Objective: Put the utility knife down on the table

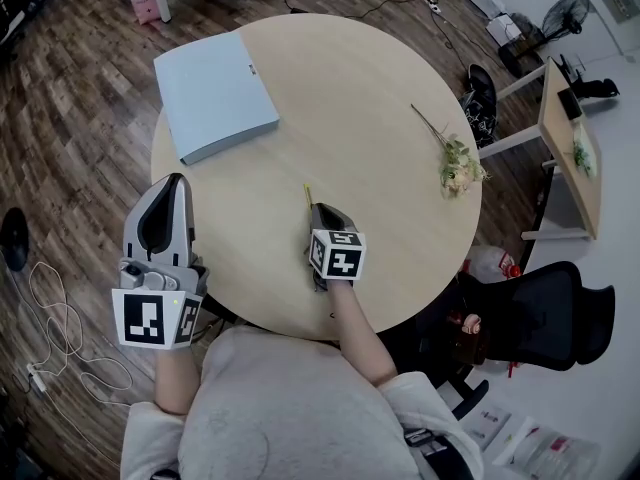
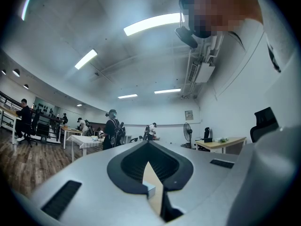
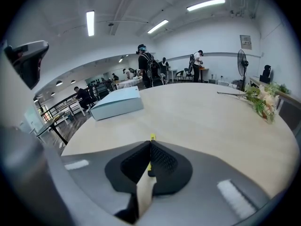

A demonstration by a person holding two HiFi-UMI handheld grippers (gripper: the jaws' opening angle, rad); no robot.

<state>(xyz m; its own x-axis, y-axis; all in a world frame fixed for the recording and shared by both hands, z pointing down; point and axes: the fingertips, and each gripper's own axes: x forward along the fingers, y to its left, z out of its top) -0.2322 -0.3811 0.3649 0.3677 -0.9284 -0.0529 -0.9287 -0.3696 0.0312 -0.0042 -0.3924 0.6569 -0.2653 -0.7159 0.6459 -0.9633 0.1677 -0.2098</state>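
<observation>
A yellow utility knife (image 1: 307,192) pokes out ahead of my right gripper (image 1: 318,209), which is shut on it low over the near middle of the round wooden table (image 1: 370,168). In the right gripper view only the knife's yellow tip (image 3: 152,138) shows past the closed jaws of the right gripper (image 3: 151,145); whether it touches the tabletop I cannot tell. My left gripper (image 1: 174,182) is shut with nothing in it, held off the table's left edge. In its own view the left gripper (image 2: 148,146) points out into the room.
A light blue flat box (image 1: 214,92) lies at the table's far left. A dried flower sprig (image 1: 455,162) rests near the right rim. A black office chair (image 1: 545,313) stands at the right, cables (image 1: 60,338) trail on the floor at left. People stand in the background.
</observation>
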